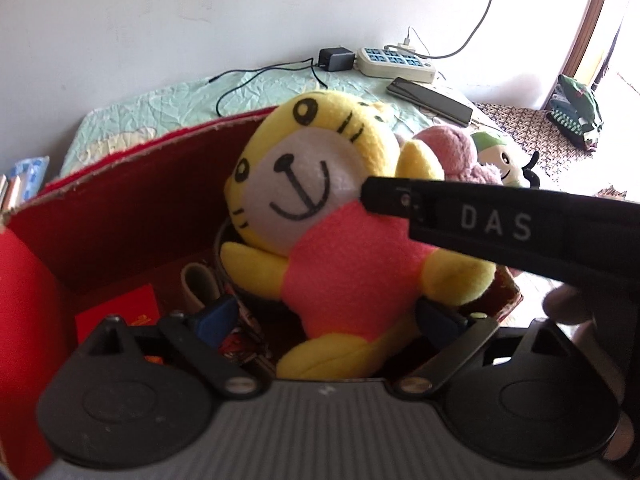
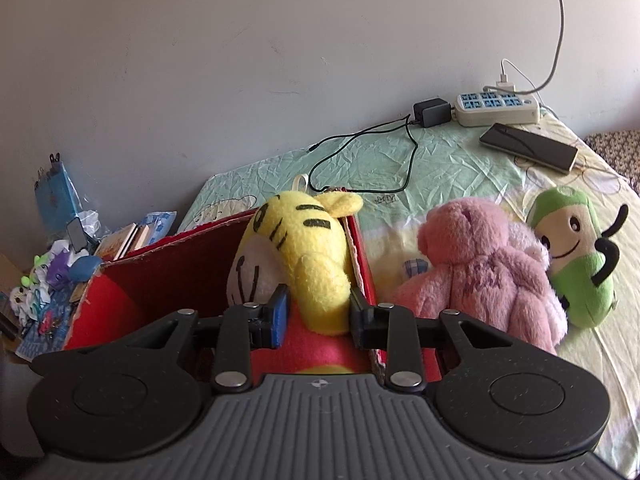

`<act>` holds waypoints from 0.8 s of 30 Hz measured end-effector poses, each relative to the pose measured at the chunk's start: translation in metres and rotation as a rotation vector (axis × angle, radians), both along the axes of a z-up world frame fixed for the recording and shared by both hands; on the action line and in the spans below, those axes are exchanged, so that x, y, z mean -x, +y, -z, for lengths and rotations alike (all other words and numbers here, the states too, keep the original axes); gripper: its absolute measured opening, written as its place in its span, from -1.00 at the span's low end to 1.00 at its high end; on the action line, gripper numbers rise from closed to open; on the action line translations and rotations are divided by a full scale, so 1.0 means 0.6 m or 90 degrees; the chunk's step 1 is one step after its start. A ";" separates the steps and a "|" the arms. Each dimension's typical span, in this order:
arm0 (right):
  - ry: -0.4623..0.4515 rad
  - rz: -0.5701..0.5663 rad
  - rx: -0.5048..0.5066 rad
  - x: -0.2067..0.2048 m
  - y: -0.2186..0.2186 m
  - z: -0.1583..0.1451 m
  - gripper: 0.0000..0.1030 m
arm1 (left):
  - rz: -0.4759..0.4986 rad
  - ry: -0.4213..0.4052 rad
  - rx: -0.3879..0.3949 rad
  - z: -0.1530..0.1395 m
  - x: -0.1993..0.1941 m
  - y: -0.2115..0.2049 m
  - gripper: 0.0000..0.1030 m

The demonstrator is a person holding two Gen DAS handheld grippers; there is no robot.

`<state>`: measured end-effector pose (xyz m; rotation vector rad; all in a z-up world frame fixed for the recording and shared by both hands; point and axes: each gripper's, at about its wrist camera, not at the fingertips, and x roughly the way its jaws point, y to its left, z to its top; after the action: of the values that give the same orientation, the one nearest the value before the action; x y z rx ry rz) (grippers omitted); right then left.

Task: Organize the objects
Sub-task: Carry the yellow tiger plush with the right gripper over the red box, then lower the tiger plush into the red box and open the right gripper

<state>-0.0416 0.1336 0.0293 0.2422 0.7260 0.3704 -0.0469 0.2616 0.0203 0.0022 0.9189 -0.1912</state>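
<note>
The right gripper (image 2: 316, 312) is clenching the tiger plush (image 2: 316, 248) upright inside the red box (image 2: 168, 264); the left gripper (image 1: 324, 312) is standing released around its legs.

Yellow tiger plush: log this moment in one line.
yellow tiger plush: in red box | right gripper: shut on its arm | left gripper: open, plush between | pink plush, green plush: outside
</note>
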 end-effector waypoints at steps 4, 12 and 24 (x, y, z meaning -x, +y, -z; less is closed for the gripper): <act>0.011 0.004 -0.022 0.010 -0.007 -0.001 -0.39 | -0.009 -0.004 -0.020 -0.007 0.004 -0.008 0.86; 0.008 0.006 -0.031 0.033 -0.018 -0.001 -0.33 | -0.031 -0.017 -0.062 -0.022 0.017 -0.019 0.88; 0.011 0.013 -0.066 0.060 -0.037 -0.001 -0.32 | -0.054 -0.045 -0.102 -0.042 0.044 -0.029 0.93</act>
<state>-0.0775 0.1114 0.0298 0.3508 0.7218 0.3873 -0.0736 0.2445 0.0452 0.1185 0.8596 -0.0385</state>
